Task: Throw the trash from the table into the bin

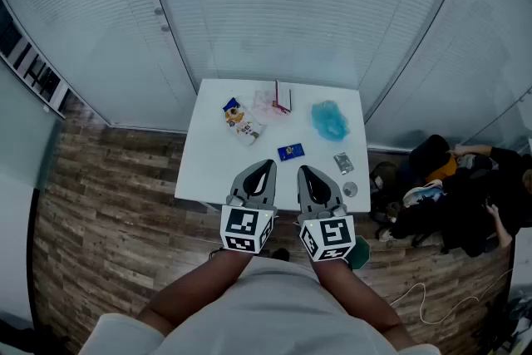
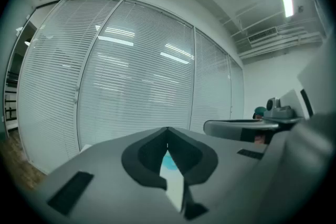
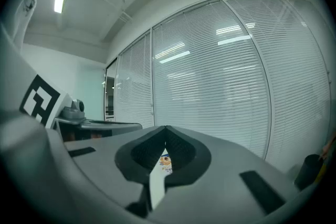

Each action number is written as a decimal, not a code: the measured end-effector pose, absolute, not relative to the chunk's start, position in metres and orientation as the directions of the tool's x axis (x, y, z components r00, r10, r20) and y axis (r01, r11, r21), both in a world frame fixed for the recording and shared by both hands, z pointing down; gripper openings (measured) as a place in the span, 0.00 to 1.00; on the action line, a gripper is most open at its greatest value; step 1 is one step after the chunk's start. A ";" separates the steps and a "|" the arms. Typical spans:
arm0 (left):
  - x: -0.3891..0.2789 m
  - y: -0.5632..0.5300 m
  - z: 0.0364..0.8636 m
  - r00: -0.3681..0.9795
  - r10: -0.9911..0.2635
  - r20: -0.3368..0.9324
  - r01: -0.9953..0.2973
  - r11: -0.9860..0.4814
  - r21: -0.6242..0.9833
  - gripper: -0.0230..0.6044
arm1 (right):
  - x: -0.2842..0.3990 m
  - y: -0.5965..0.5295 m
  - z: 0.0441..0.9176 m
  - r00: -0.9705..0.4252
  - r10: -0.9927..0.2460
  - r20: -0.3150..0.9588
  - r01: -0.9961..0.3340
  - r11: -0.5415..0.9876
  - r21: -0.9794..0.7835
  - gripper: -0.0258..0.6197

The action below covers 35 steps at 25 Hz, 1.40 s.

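Head view. A white bench (image 1: 212, 170) stands at the centre of the frame on a wooden floor (image 1: 108, 187), against a wall of closed blinds (image 1: 274, 4). The trash lies scattered on the bench: a printed snack packet (image 1: 241, 120) at upper left, a pale pink bag (image 1: 273, 102) just beside it, a crumpled blue bag (image 1: 330, 120) at upper right, a small blue packet (image 1: 291, 151) in the middle, and a silver wrapper (image 1: 343, 163) at the right edge. The left tool (image 1: 264, 167) and right tool (image 1: 306, 171) sit side by side at lower centre, over the near edge of the bench, apart from every item. A person (image 1: 465, 195) is at the right edge of the frame.

Left gripper view. The left tool (image 2: 168, 131) has its jaws together, tips meeting, with nothing between them. The blue bag (image 2: 169, 162) shows beyond, through the slit below the tips.

Right gripper view. The right tool (image 3: 166, 130) is likewise closed and empty. The snack packet (image 3: 166, 163) shows beyond, through the slit.
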<state>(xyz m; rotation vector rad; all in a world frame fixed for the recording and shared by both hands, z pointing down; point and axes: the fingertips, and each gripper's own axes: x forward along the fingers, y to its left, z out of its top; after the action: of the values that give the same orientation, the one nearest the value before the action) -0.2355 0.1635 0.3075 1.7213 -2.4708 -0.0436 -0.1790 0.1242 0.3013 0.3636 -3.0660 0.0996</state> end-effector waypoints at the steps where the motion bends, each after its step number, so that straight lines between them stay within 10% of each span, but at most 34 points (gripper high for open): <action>1: -0.235 0.163 0.308 -0.341 -0.936 0.090 -0.932 0.349 0.099 0.04 | -0.179 0.124 0.302 -0.971 -0.233 0.060 -0.236 0.970 -0.059 0.05; 35: -0.261 0.137 0.335 -0.293 -0.944 0.152 -0.939 0.314 0.138 0.04 | -0.200 0.101 0.323 -0.963 -0.249 0.101 -0.259 0.961 -0.098 0.05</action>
<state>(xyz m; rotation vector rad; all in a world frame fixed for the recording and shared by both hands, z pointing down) -0.2605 0.1370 0.3348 1.7285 -2.3732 -0.0322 -0.1998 0.1010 0.3234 0.3924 -3.0239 0.1686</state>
